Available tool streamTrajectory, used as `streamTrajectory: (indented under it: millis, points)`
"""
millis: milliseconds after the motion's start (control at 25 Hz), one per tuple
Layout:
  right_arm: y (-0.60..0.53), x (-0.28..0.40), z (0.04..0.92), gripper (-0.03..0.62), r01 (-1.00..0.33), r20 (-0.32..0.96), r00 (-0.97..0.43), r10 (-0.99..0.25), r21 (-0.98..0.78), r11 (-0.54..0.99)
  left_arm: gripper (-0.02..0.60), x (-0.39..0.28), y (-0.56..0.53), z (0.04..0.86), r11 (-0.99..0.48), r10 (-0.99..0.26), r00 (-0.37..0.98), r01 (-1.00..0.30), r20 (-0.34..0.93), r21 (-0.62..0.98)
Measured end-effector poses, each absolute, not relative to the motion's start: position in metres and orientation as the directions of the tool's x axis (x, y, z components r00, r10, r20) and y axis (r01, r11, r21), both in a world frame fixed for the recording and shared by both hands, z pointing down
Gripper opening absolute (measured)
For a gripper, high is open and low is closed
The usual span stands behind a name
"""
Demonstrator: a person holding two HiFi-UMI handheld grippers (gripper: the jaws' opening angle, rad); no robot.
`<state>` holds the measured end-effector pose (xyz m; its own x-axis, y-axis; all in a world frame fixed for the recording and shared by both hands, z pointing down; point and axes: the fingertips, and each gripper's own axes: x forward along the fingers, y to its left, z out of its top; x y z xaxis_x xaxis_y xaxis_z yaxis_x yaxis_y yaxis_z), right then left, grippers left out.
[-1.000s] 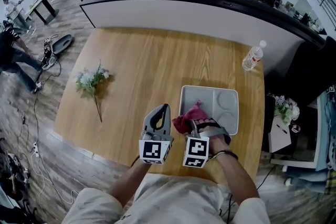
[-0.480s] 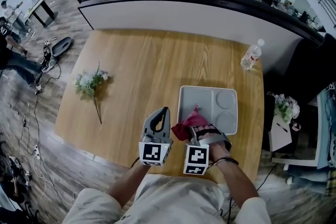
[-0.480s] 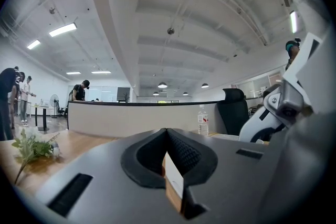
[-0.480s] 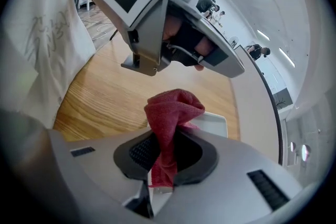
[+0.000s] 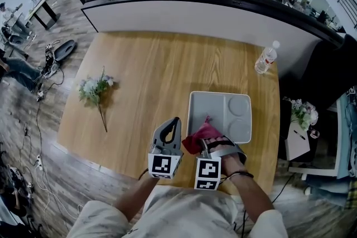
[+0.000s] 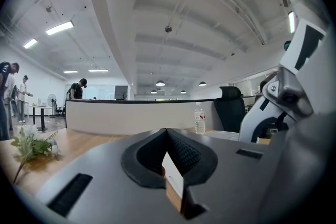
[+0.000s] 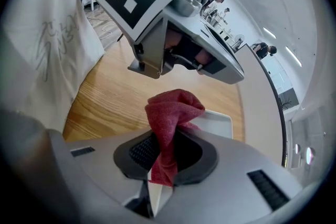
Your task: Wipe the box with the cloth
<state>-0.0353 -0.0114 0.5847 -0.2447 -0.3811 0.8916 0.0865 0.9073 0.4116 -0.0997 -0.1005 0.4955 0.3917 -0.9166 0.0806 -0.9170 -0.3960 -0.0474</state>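
The box [image 5: 232, 124] is a shallow grey tray with compartments, lying on the wooden table near its front right. A red cloth [image 5: 199, 135] is bunched over the box's near left corner, and my right gripper [image 5: 203, 142] is shut on it. In the right gripper view the cloth [image 7: 171, 110] stands up out of the shut jaws of the right gripper [image 7: 161, 150], with a corner of the box [image 7: 216, 121] just behind. My left gripper [image 5: 175, 121] is held just left of the box, shut and empty; the left gripper view shows the left gripper [image 6: 167, 131] with its pads pressed together.
A bunch of artificial flowers [image 5: 96, 88] lies at the table's left. A plastic water bottle [image 5: 265, 58] stands at the far right corner. A curved counter [image 5: 223, 11] runs behind the table. Bare wood [image 5: 150, 75] stretches across the middle.
The right gripper and the red cloth have shifted slightly toward the box's near edge. The left gripper has barely moved.
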Motion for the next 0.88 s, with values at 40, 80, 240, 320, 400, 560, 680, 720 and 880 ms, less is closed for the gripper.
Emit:
streamTrajectory:
  millis: [40, 80, 240, 320, 400, 560, 680, 720, 880]
  points:
    - [-0.01, -0.035, 0.585, 0.072, 0.086, 0.896, -0.242, -0.373, 0.402, 0.911, 0.012, -0.099, -0.1, 0.496, -0.4, -0.915, 0.396, -0.915, 0.08, -0.049]
    - [-0.009, -0.035, 0.586, 0.072, 0.086, 0.899, -0.241, -0.367, 0.396, 0.914, 0.012, -0.099, -0.099, 0.497, -0.402, -0.914, 0.398, -0.914, 0.08, -0.05]
    - [-0.009, -0.035, 0.586, 0.072, 0.08, 0.898, -0.247, -0.363, 0.392, 0.916, 0.012, -0.095, -0.097, 0.498, -0.416, -0.908, 0.411, -0.907, 0.081, -0.058]
    - [-0.007, -0.035, 0.586, 0.072, 0.076, 0.898, -0.253, -0.36, 0.389, 0.918, 0.012, -0.09, -0.094, 0.495, -0.431, -0.902, 0.426, -0.9, 0.077, -0.063]
    - [-0.007, -0.034, 0.586, 0.072, 0.076, 0.898, -0.257, -0.358, 0.388, 0.918, 0.012, -0.084, -0.089, 0.491, -0.454, -0.89, 0.451, -0.889, 0.064, -0.052]
    - [-0.007, -0.033, 0.586, 0.073, 0.081, 0.898, -0.263, -0.354, 0.386, 0.919, 0.012, -0.076, -0.079, 0.486, -0.482, -0.875, 0.481, -0.876, 0.05, -0.013]
    - [-0.007, -0.032, 0.584, 0.074, 0.087, 0.895, -0.272, -0.353, 0.388, 0.918, 0.012, -0.075, -0.076, 0.486, -0.489, -0.872, 0.488, -0.872, 0.049, -0.011]
    - [-0.007, -0.031, 0.583, 0.072, 0.085, 0.894, -0.277, -0.351, 0.387, 0.918, 0.012, -0.075, -0.074, 0.485, -0.492, -0.87, 0.491, -0.871, 0.048, -0.01]
    - [-0.005, -0.025, 0.576, 0.073, 0.049, 0.885, -0.308, -0.35, 0.383, 0.923, 0.012, -0.073, -0.07, 0.481, -0.5, -0.865, 0.5, -0.866, 0.042, 0.003]
